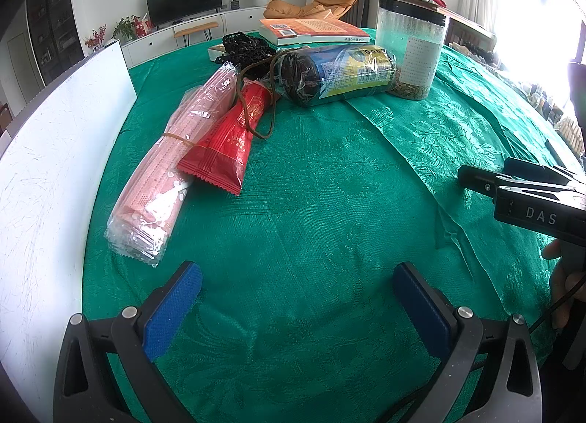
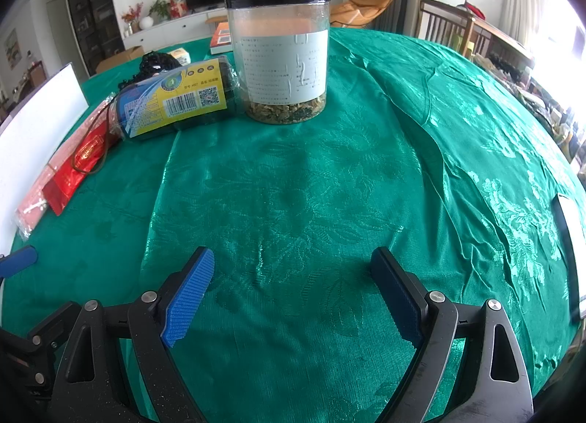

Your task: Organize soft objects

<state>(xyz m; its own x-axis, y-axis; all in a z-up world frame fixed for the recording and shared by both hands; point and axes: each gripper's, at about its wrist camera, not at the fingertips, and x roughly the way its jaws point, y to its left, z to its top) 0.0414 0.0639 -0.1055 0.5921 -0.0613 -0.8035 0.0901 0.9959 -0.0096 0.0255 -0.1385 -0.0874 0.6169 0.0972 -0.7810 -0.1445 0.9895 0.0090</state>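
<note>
A bundle of pink plastic-wrapped packets (image 1: 154,166) held by a rubber band lies at the left of the green tablecloth (image 1: 311,184). Red sachets (image 1: 223,144) rest against it, with a brown cord (image 1: 256,107) looped over them. Behind lie a black roll in clear wrap with a blue-yellow label (image 1: 337,74) (image 2: 175,100) and a black net-like heap (image 1: 245,49). My left gripper (image 1: 296,276) is open above bare cloth, short of the packets. My right gripper (image 2: 293,261) is open over bare cloth too, well in front of the jar (image 2: 282,56); it enters the left wrist view from the right edge (image 1: 483,172).
A clear jar with a black lid (image 1: 410,45) stands upright beside the roll. A book (image 1: 311,30) lies at the far side. A white board (image 1: 55,166) stands along the left edge. A white flat item (image 2: 571,239) lies at the right rim.
</note>
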